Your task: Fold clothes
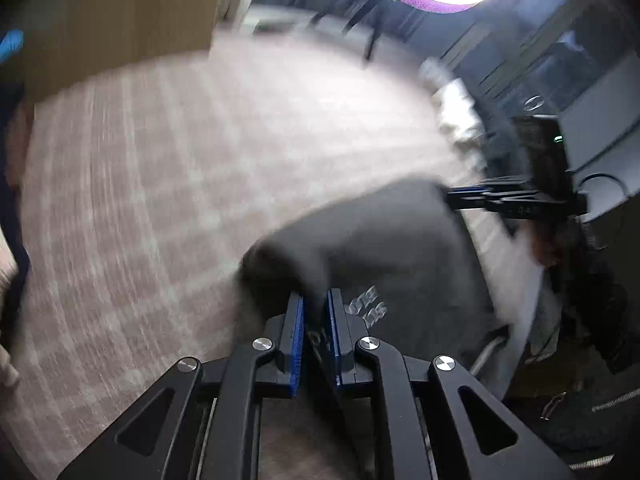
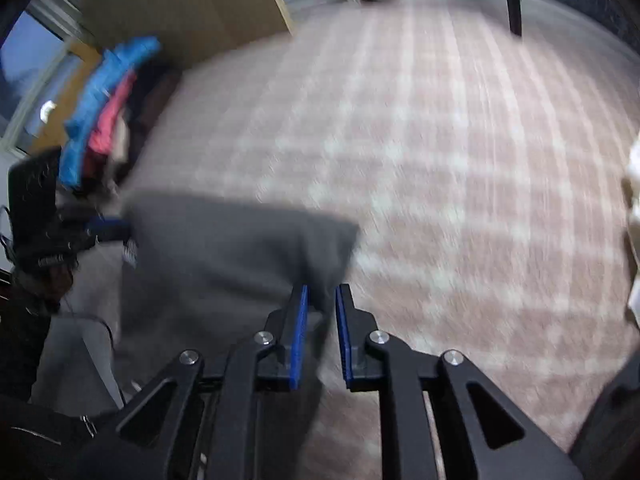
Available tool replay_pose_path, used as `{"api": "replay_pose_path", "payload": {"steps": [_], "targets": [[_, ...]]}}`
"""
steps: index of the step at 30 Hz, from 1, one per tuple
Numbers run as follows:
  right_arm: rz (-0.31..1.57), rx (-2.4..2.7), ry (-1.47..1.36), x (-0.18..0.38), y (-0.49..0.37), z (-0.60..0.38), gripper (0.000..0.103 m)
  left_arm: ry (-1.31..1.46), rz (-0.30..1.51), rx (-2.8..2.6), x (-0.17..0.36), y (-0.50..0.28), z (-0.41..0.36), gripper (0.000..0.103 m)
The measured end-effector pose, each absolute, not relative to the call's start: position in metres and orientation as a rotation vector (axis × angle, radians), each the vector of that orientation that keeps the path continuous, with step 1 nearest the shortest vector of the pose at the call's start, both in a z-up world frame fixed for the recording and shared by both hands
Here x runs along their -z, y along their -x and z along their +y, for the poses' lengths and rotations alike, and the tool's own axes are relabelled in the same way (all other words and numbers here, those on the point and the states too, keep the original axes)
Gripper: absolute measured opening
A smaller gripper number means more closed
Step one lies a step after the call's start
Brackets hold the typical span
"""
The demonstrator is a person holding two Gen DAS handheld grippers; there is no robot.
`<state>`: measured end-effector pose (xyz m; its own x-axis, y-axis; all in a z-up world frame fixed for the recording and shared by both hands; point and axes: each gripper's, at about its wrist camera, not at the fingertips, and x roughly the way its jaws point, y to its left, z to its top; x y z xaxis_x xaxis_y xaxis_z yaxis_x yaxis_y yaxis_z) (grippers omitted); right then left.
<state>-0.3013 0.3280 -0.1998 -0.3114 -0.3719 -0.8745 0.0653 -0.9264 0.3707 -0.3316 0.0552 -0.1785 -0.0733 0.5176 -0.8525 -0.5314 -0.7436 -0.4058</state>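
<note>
Your left gripper [image 1: 316, 304] clamped on one corner of the grey garment [image 1: 384, 248], your right gripper [image 2: 322, 300] pinching the opposite corner, cloth stretched between them above the pale checked carpet [image 1: 180, 160], colourful clothes pile [image 2: 108, 104] nearby.

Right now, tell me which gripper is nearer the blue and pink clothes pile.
Left. The left gripper sits just below the clothes pile, gripping the grey garment; the right gripper holds the garment's other corner, farther away.
</note>
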Motion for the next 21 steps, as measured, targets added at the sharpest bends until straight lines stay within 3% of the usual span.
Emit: {"api": "replay_pose_path", "payload": {"steps": [1,3,6,7,9,11,14,21], "targets": [[-0.373,2.301,-1.680,0.199,0.300,0.329,0.015,1.479,0.005,-1.892,0.176,0.331,0.051,0.011],[-0.283,2.379,-1.644,0.170,0.292,0.328,0.016,1.402,-0.026,-1.903,0.164,0.324,0.039,0.021],[-0.173,2.423,-1.539,0.131,0.290,0.305,0.016,1.343,-0.018,-1.927,0.157,0.322,0.029,0.022],[-0.164,2.406,-1.510,0.126,0.292,0.292,0.016,1.341,0.003,-1.947,0.158,0.325,0.027,0.022],[-0.144,2.370,-1.455,0.118,0.296,0.264,0.015,1.322,0.056,-1.989,0.160,0.331,0.026,0.010],[-0.094,2.317,-1.447,0.128,0.302,0.233,0.015,1.275,0.205,-2.027,0.163,0.333,0.032,0.005],[-0.077,2.223,-1.463,0.147,0.311,0.199,0.015,1.239,0.368,-2.007,0.170,0.333,0.042,0.005],[-0.180,2.125,-1.484,0.168,0.324,0.177,0.015,1.199,0.444,-1.864,0.187,0.345,0.068,0.014]]}}
